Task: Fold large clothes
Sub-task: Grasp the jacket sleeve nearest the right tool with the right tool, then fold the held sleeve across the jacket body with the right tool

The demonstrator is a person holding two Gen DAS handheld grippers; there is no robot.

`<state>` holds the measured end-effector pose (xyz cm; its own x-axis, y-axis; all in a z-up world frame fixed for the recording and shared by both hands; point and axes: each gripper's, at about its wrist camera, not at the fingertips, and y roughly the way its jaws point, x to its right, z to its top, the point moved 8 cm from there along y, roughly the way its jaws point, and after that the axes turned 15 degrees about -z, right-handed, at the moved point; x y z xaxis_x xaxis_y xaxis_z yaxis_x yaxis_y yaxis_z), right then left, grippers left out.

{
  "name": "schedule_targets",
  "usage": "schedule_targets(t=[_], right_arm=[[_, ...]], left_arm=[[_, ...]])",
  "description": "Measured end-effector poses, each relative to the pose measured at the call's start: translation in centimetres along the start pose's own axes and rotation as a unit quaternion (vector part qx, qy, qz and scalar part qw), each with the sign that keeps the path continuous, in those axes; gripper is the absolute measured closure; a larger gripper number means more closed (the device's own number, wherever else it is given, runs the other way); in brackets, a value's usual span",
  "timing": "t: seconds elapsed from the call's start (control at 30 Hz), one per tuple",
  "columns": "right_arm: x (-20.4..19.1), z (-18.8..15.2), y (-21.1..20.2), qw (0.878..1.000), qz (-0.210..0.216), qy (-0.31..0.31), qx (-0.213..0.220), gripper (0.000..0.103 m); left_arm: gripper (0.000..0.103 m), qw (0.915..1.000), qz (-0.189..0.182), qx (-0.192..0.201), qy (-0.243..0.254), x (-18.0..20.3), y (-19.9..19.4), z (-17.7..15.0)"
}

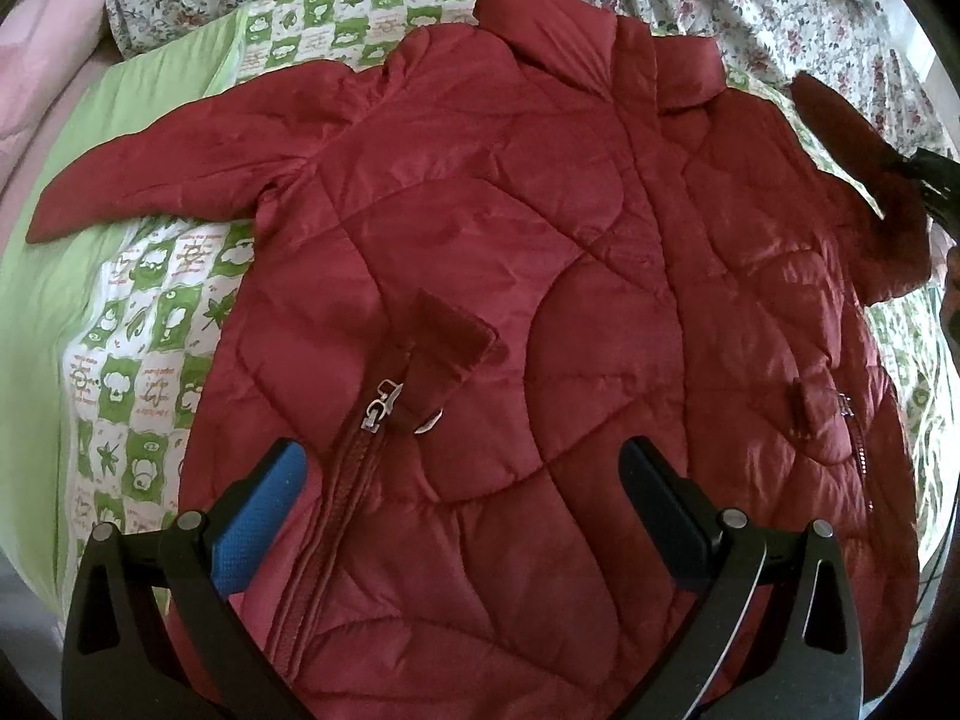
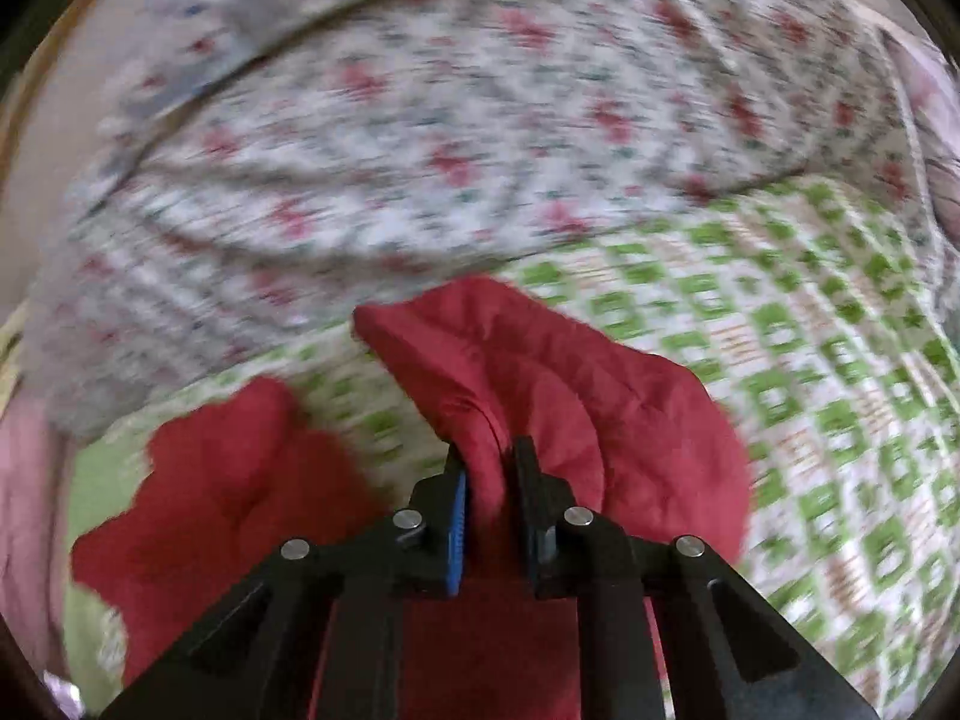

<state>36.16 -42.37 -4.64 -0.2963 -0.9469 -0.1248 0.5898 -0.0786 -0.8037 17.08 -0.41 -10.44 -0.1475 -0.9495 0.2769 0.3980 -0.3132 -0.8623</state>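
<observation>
Red jacket (image 1: 510, 300) lies flat on the bed (image 1: 120, 324). The right gripper (image 2: 489, 480) is clamped on its sleeve (image 2: 540, 396), likely to fold it inward; the left gripper (image 1: 462, 480) hovers, fingers apart.

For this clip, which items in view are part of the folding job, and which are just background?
Part of the job:
- red quilted jacket
- its sleeve, pinched in the right hand-held gripper
- left hand-held gripper, open above the jacket

Background:
- green checked blanket
- floral sheet
- pink bedding
</observation>
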Motion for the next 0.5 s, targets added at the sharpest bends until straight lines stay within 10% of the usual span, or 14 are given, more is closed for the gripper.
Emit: schedule_targets(t=[0.23, 0.5], right_arm=[[-11.8, -6.0, -4.2, 0.988, 0.130, -0.083, -0.020, 0.089], [-21.9, -14.9, -3.7, 0.955, 0.186, -0.212, -0.089, 0.088]], left_arm=[[0.000, 0.9992, -0.037, 0.005, -0.013, -0.5, -0.3, -0.1], [0.000, 0.9938, -0.101, 0.012, -0.044, -1.7, -1.1, 1.2]])
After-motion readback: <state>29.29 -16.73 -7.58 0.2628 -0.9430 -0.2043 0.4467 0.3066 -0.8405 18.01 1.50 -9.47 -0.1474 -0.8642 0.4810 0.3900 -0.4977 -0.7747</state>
